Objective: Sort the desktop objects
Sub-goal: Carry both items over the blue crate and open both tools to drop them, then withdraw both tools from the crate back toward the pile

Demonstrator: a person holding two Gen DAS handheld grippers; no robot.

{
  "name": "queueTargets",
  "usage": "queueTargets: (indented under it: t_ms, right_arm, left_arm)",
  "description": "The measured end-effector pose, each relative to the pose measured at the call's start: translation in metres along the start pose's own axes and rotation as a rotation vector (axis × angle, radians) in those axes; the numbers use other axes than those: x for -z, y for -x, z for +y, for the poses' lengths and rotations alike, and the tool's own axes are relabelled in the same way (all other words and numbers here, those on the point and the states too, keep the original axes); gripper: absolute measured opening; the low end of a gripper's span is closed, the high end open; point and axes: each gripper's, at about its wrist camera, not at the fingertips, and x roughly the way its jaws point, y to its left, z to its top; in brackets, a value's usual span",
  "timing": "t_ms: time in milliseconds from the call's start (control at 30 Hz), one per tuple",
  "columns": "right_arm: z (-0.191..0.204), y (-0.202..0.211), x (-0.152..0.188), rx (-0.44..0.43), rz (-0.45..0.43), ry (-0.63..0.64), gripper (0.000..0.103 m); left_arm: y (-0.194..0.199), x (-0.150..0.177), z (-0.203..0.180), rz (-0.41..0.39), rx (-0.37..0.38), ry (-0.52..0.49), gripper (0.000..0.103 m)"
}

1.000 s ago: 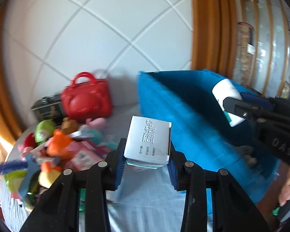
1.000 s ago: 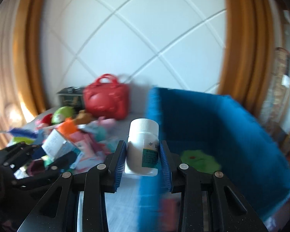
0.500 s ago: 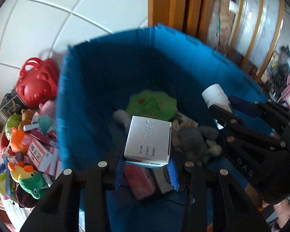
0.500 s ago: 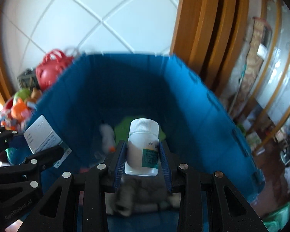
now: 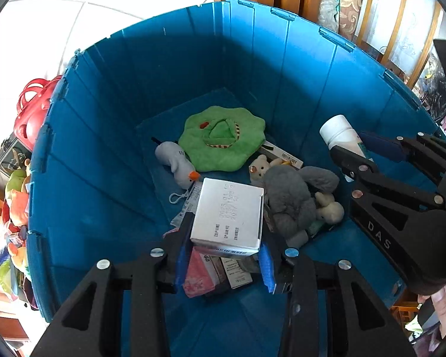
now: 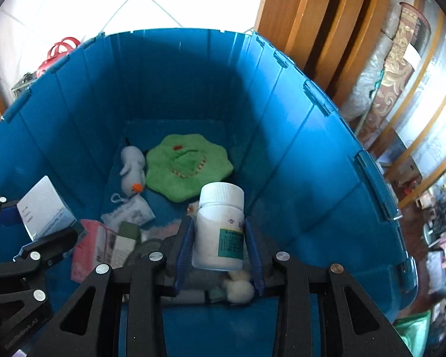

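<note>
My left gripper is shut on a white medicine box and hangs over the open blue bin, pointing steeply down. My right gripper is shut on a white pill bottle with a green label, also above the bin. In the left wrist view the bottle and right gripper show at the right. The box shows at the left in the right wrist view. Inside lie a green plush, a white duck plush, a grey plush and pink packets.
Left of the bin, a red toy bag, a dark tin and a heap of colourful toys crowd the table. Wooden door frames and cluttered shelves stand behind and right of the bin. A hand shows at lower right.
Both grippers swung from the table side to over the bin and tipped downward, each keeping its load. The bin's inside and its contents have come into full view.
</note>
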Motion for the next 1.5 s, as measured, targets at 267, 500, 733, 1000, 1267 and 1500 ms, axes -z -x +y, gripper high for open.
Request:
queueTargets:
  t_ms: [267,500,733,1000,1267,1500]
  right_arm:
    - [-0.002,-0.003,-0.001,0.018,0.01,0.005,0.034]
    - [0.001,-0.002,-0.001,0.033,0.005,0.004,0.035]
    - [-0.002,0.013,0.001,0.051,-0.036,-0.022,0.078]
    - [0.003,0.057,0.008,0.046,-0.151,-0.072,0.103]
    - [0.034,0.107,0.02,0.029,-0.287,-0.099,0.103]
    - [0.072,0.131,0.025,-0.01,-0.391,-0.112,0.103]
  left_arm:
    - [-0.001,-0.005,0.006,0.011,0.021,0.005,0.039]
    - [0.008,0.0,0.008,-0.031,0.043,0.013,0.06]
    - [0.036,0.007,0.017,-0.129,0.039,0.017,0.064]
    - [0.073,0.026,0.034,-0.256,0.054,0.011,0.064]
    - [0.115,0.053,0.062,-0.436,0.056,0.034,0.064]
    - [0.129,0.086,0.113,-0.495,0.06,0.088,0.064]
